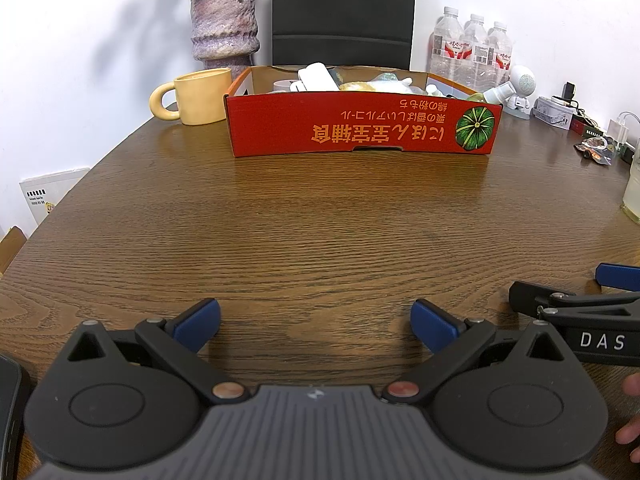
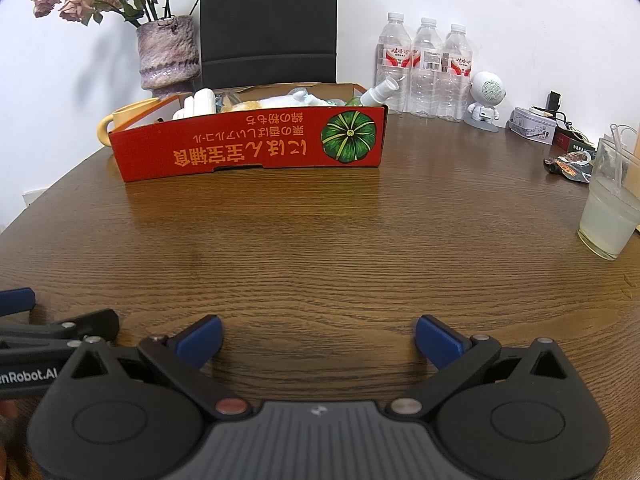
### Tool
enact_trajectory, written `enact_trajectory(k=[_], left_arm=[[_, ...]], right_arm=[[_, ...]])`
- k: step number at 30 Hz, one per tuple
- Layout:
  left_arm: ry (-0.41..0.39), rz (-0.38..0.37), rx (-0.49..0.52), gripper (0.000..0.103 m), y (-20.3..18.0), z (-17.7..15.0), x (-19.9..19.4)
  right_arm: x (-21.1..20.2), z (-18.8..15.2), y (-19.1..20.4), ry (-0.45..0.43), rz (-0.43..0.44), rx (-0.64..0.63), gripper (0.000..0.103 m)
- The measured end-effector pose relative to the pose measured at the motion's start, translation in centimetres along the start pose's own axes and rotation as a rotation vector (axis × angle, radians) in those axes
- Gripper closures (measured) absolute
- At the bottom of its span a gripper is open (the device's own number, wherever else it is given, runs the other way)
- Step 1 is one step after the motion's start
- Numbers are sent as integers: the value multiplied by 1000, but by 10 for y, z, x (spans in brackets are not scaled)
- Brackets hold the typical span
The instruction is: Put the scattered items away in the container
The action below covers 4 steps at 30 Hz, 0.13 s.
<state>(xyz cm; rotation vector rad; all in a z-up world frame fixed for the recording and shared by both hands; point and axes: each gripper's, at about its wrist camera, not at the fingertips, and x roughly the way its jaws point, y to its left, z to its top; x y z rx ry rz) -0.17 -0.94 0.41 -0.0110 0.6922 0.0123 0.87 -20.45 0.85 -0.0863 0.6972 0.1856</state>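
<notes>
A red cardboard box (image 1: 360, 132) with a green pumpkin print stands at the far middle of the brown wooden table (image 1: 320, 232); in the right wrist view the box (image 2: 248, 144) sits far left. Several white and pale items lie inside it, among them a white spray bottle (image 2: 378, 92). My left gripper (image 1: 316, 324) is open low over the near table, nothing between its blue pads. My right gripper (image 2: 318, 340) is open too, empty, beside the left one. Each gripper's side shows at the other view's edge.
A yellow mug (image 1: 196, 96) and a purple vase (image 1: 224, 24) stand left of the box, a black chair (image 1: 344, 12) behind it. Three water bottles (image 2: 424, 68), a white robot figure (image 2: 486, 100), a tin (image 2: 534, 126), wrappers and a glass of pale drink (image 2: 610, 208) line the right.
</notes>
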Motion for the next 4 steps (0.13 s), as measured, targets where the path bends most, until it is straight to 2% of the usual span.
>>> enact_trajectory(k=[4], left_arm=[[0,0,1,0,0,0,0]], right_arm=[[0,0,0,0,0,0,0]])
